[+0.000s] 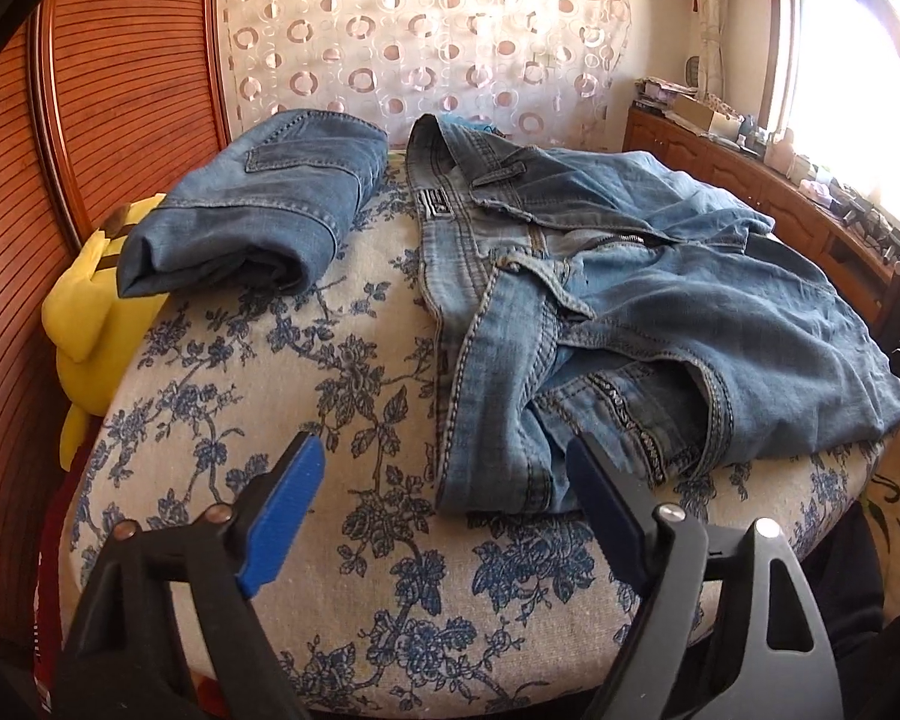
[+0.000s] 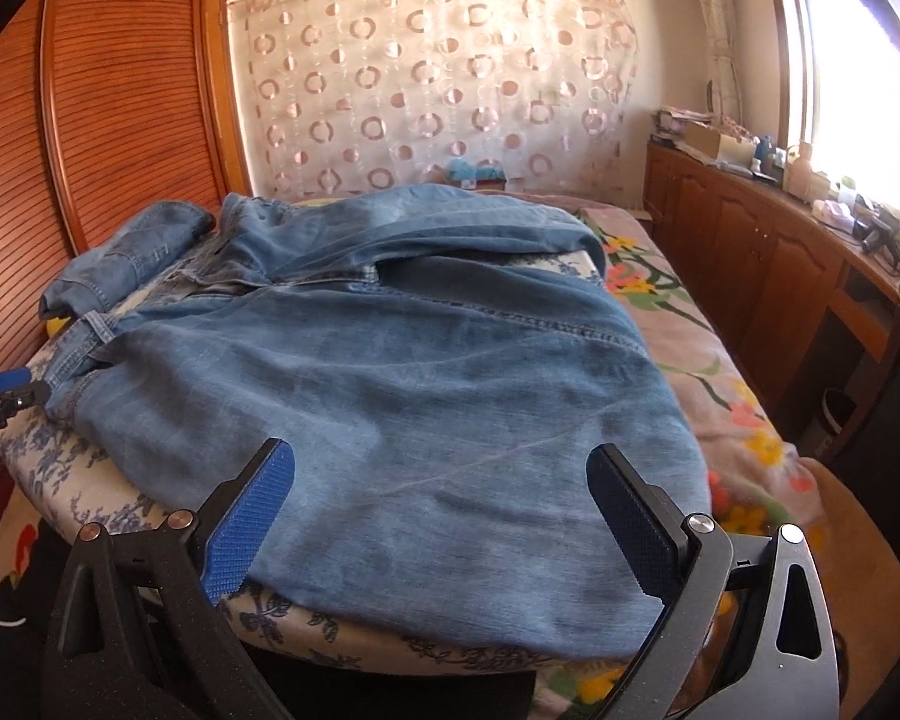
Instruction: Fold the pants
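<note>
A pair of light blue jeans (image 1: 660, 312) lies rumpled and unfolded on the blue-flowered cushion (image 1: 258, 372), its waistband and open fly toward the left. My left gripper (image 1: 441, 447) is open just above the cushion, its right finger at the near corner of the waistband, pads not pressing on it. In the right wrist view the jeans' leg (image 2: 390, 372) spreads wide over the cushion (image 2: 66, 480). My right gripper (image 2: 439, 453) is open above the near hem, nothing pinched. The left gripper's blue fingertip (image 2: 9, 379) shows at that view's left edge.
A second pair of jeans, folded (image 1: 258, 204), lies at the cushion's far left (image 2: 132, 252). A yellow plush toy (image 1: 90, 324) sits beside it against the slatted wooden panel (image 1: 120, 90). A flowered bedspread (image 2: 690, 348) and a cluttered wooden cabinet (image 2: 750, 252) lie to the right.
</note>
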A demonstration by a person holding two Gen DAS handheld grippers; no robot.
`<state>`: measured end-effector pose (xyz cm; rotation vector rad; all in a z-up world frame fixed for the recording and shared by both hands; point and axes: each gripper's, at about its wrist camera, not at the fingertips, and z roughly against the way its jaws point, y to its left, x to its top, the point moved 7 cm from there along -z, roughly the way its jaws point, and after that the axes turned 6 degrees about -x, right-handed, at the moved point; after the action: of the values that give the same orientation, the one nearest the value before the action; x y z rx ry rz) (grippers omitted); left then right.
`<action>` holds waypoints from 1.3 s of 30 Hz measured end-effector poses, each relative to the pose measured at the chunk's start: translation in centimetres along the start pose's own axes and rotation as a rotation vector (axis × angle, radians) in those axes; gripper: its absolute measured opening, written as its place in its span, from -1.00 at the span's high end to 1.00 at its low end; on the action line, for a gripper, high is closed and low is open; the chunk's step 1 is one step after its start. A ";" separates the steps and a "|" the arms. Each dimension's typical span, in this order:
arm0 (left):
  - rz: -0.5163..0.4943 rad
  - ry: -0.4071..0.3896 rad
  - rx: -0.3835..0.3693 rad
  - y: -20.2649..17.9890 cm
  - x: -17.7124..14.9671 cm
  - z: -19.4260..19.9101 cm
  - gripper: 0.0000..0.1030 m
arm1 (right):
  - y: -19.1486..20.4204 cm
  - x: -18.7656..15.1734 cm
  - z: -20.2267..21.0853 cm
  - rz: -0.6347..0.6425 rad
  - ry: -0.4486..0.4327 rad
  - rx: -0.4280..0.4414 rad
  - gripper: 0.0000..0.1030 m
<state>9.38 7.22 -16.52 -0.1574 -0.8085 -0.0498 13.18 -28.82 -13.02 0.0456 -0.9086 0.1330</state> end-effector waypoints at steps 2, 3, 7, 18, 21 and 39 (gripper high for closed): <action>0.003 0.006 -0.007 0.0 -0.3 -0.1 -0.56 | 0.8 -0.1 -0.1 0.009 0.002 0.013 -0.94; 0.005 0.010 -0.012 0.0 -0.5 -0.2 -0.53 | 1.1 -0.1 -0.1 0.011 0.002 0.021 -0.94; 0.012 0.009 -0.037 -0.1 -0.7 -0.1 -0.33 | 3.0 0.0 -0.1 0.034 0.003 0.058 -0.94; 0.008 0.008 -0.103 -0.9 -0.4 -0.5 0.28 | 6.3 -1.8 -1.2 0.080 0.059 0.125 -0.94; 0.017 -0.001 -0.140 -1.1 -0.2 -0.2 0.51 | 6.2 -2.2 -1.3 0.092 0.074 0.122 -0.93; -0.021 -0.091 -0.183 -2.9 2.8 3.8 0.73 | 5.2 -3.9 -0.3 0.217 0.123 0.136 0.98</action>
<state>8.25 4.97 -11.55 -0.3256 -0.8968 -0.1374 10.30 -24.03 -16.37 0.0646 -0.7787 0.3955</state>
